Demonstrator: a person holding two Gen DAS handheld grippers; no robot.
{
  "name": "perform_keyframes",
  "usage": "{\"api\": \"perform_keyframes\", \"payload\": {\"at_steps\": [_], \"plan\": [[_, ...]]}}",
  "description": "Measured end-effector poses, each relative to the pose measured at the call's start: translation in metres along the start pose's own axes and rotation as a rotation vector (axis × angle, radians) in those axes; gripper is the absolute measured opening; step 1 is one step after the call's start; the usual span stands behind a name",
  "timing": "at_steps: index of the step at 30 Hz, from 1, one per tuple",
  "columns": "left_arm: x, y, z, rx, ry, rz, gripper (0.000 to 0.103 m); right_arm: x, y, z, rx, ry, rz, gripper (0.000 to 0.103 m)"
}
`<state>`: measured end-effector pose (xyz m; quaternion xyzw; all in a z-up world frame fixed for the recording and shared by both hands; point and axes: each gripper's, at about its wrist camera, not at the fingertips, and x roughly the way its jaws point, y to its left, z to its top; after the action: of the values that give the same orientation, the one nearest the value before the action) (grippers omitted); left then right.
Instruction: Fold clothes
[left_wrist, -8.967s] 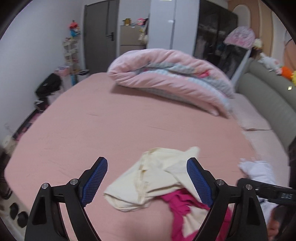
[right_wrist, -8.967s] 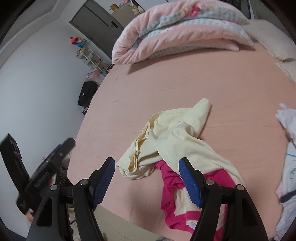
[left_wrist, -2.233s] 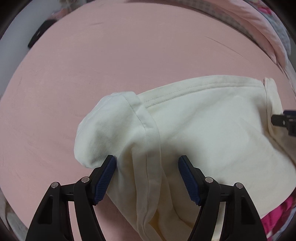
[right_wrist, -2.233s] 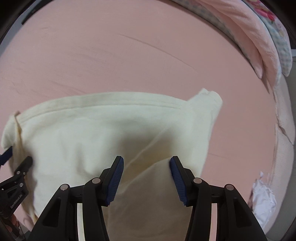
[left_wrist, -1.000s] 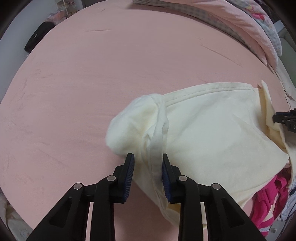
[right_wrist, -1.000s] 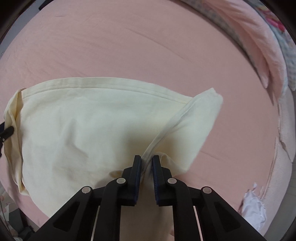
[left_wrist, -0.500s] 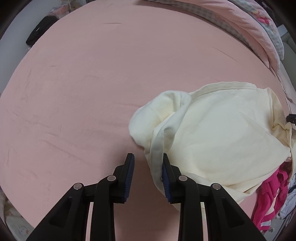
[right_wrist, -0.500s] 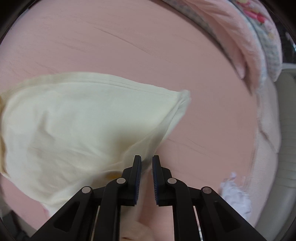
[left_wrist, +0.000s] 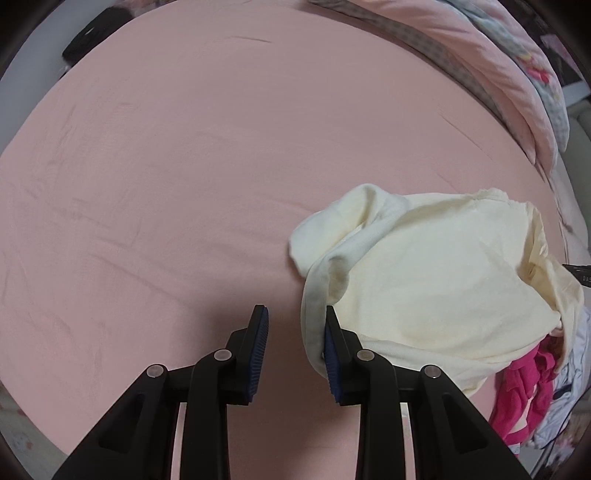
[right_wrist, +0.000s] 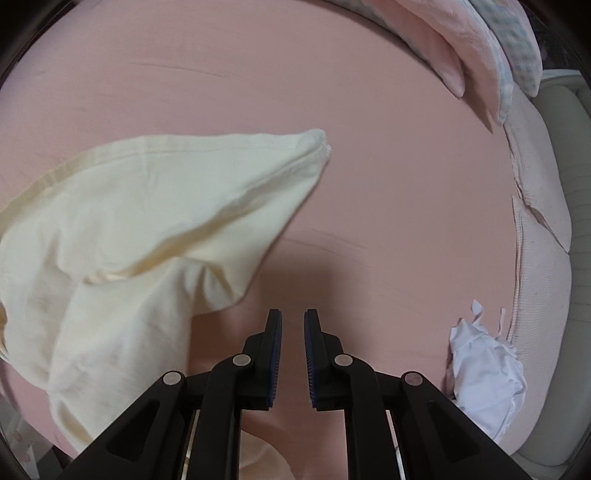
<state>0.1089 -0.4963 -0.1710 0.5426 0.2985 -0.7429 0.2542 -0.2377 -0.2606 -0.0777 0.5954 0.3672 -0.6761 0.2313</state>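
The cream top (left_wrist: 436, 266) lies crumpled on the pink bed (left_wrist: 177, 177), to the right in the left wrist view and to the left in the right wrist view. The left tongs (left_wrist: 293, 317) stand apart, a hem strip of the top draped against the right pad (not pinched between the two). The right tongs (right_wrist: 293, 325) are slightly apart with nothing between them, over bare sheet just right of the top; a pink garment (left_wrist: 524, 387) peeks out at its near right edge, and a white cloth (right_wrist: 484, 373) lies near right.

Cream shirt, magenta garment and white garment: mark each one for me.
Cream shirt (left_wrist: 443, 273): left wrist view, on its flat middle panel.
Magenta garment (left_wrist: 524, 391): left wrist view, on its bunched folds.
White garment (right_wrist: 484, 373): right wrist view, on its crumpled centre.
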Motion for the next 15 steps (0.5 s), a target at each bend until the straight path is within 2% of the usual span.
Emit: {"api": "perform_keyframes", "payload": {"at_steps": [4,6,9,10,14,15], "plan": [[0.004,0.013,-0.007,-0.053,0.008,-0.015,0.026,-0.007,0.010,0.011,-0.003,-0.022,0.018,0.010],[0.007,0.018,-0.011,-0.072,0.020,0.006,0.026,-0.009,0.012,0.017,0.008,-0.028,0.054,0.011],[0.010,0.025,-0.016,-0.084,0.026,0.125,0.026,-0.010,0.015,0.026,0.028,-0.037,0.107,0.011],[0.008,0.029,-0.016,-0.101,0.022,0.124,0.026,-0.012,0.017,0.027,0.029,-0.041,0.110,0.011],[0.001,0.045,-0.019,-0.192,0.028,0.029,0.026,-0.010,0.019,0.035,0.044,-0.050,0.118,0.011],[0.000,0.049,-0.028,-0.211,0.022,0.012,0.026,-0.006,0.016,0.039,0.054,-0.049,0.126,0.011]]}}
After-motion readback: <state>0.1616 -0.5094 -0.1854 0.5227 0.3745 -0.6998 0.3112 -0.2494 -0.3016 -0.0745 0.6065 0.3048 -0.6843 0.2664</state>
